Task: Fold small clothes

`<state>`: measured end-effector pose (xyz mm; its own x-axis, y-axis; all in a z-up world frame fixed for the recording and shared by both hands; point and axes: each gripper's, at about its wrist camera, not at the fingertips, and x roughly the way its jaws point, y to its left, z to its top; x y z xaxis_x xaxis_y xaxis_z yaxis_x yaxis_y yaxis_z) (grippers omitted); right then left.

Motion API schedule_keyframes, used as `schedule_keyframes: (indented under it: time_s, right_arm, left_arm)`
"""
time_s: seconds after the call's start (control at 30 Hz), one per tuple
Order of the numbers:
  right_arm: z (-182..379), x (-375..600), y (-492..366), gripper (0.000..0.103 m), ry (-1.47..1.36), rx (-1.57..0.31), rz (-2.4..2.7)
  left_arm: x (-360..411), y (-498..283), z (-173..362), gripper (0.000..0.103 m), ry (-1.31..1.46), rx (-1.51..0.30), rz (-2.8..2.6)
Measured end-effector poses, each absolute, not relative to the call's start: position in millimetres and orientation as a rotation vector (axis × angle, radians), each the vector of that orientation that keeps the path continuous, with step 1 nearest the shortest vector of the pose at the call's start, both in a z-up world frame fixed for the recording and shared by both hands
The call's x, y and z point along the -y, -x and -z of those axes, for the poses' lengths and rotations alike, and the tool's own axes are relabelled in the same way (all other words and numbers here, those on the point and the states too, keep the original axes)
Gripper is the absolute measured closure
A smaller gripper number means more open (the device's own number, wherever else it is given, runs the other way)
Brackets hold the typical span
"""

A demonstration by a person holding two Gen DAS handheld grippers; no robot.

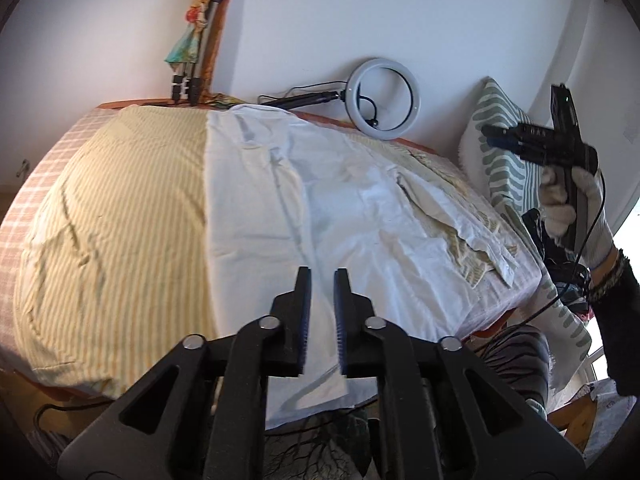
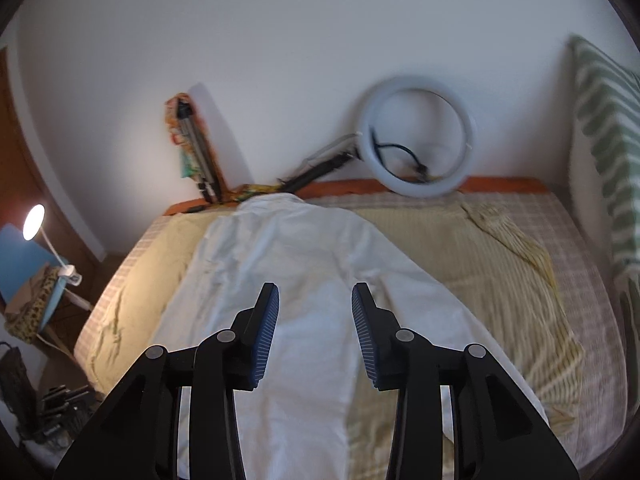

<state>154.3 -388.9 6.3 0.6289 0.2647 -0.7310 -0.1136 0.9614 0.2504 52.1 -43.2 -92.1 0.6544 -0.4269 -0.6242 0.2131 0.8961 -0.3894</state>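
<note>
A white long-sleeved shirt (image 1: pixel 360 208) lies spread across the bed's yellow striped sheet (image 1: pixel 120 208). Its sleeves and right edge are creased. My left gripper (image 1: pixel 322 276) hovers over the shirt's near part with its jaws a narrow gap apart and no cloth pinched between them. In the right wrist view the same shirt (image 2: pixel 304 248) runs lengthwise away from me, collar at the far end. My right gripper (image 2: pixel 315 292) hangs above its middle, jaws well apart and empty. The left wrist view shows that right gripper (image 1: pixel 490 136) raised at the far right in a white-gloved hand (image 1: pixel 580 204).
A ring light (image 2: pixel 418 136) and a folded tripod (image 2: pixel 196 152) lean on the wall behind the bed. A green-patterned pillow (image 2: pixel 604 140) stands at the right end. A crumpled yellow striped cloth (image 2: pixel 516 240) lies right of the shirt. A lit desk lamp (image 2: pixel 34 216) stands left.
</note>
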Motion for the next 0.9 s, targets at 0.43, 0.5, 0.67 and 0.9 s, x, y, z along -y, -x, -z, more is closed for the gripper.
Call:
schedule_keyframes:
  time_s: [0.43, 0.5, 0.67, 0.9]
  right_arm:
    - [92, 543, -135, 0.061, -0.317, -1.077, 0.017]
    - [107, 561, -130, 0.061, -0.361, -1.106, 0.022]
    - [138, 588, -123, 0.061, -0.403, -1.16, 0.036]
    - [141, 589, -110, 0.084, -0.368, -1.159, -0.001]
  left_arm:
    - [111, -75, 107, 0.085, 0.293, -0.858, 0.4]
    - [116, -78, 110, 0.085, 0.295, -0.87, 0.402]
    - [134, -85, 119, 0.085, 0.272, -0.913, 0.419]
    - [146, -83, 119, 0.085, 0.232, -0.924, 0.428]
